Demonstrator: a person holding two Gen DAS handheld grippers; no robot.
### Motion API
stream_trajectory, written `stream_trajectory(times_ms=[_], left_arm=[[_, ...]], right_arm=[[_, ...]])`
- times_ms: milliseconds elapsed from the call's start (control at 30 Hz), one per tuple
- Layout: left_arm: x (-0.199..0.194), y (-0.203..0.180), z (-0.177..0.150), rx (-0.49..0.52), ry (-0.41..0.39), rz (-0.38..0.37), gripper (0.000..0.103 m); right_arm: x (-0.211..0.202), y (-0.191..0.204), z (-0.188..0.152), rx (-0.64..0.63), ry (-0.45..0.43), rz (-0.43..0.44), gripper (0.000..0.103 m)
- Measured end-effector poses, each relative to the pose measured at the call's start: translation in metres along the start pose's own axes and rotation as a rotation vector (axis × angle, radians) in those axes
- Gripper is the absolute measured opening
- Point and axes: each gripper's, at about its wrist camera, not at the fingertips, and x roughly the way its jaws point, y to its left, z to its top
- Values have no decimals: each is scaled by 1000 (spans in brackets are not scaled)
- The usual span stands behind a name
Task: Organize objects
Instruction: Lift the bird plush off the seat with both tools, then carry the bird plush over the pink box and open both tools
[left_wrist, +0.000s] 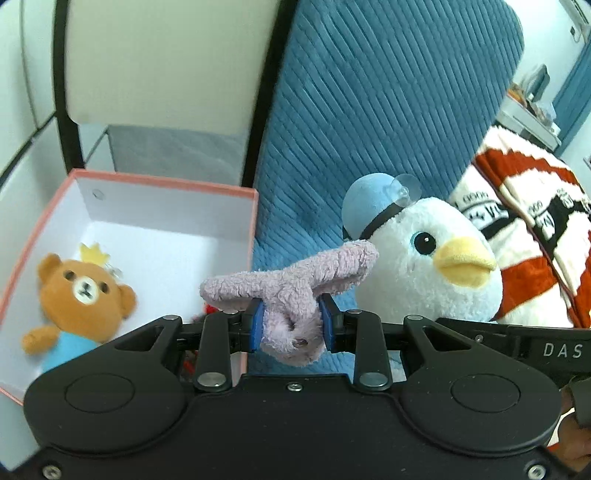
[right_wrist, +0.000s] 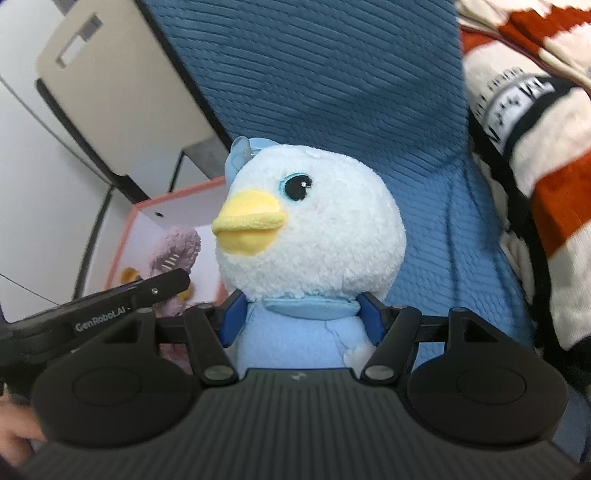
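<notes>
My left gripper (left_wrist: 291, 325) is shut on a fuzzy lilac plush toy (left_wrist: 295, 284), held just right of the pink-rimmed box (left_wrist: 166, 184). A brown bear plush (left_wrist: 81, 295) lies inside that box. My right gripper (right_wrist: 301, 321) is shut on the light blue body of a white duck plush (right_wrist: 314, 229) with a yellow beak and blue cap. The duck also shows in the left wrist view (left_wrist: 424, 258), to the right of the lilac toy. The lilac toy (right_wrist: 177, 251) and box (right_wrist: 155, 206) show at left in the right wrist view.
A blue corduroy cushion (left_wrist: 369, 110) stands behind the toys. A red, white and black knitted blanket (left_wrist: 535, 206) lies to the right. A beige panel with black trim (left_wrist: 166, 62) stands behind the box. Something red (left_wrist: 207, 308) shows in the box's near corner.
</notes>
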Motion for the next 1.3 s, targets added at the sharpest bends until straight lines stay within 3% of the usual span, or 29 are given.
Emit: stream_trajectory(times_ms=[567,767,833,900,967,1167,1300], left_arm=[[-66,94,33,-113,-119,74,28],[-57,127,28,-142,-88,83,28],[-50,139,26,-151,-73,89,28],[-41,148,24,-156,-57,96,28],[-30,157,21,-155,-32,106,28],[0,184,7,-156,42,164,28],[10,206,-1,-200,70,131,28]], right_arm=[[3,110,44,-160,-35,121,65],[35,133,46,-166,2,122,62],[47,137,46,-161,14,125,57],[63,141,45,-155,18,149,42],[83,145,44,-144,53,169,44],[136,153,35,-163,115,107,44],[151,151,24,-167,135,90,44]])
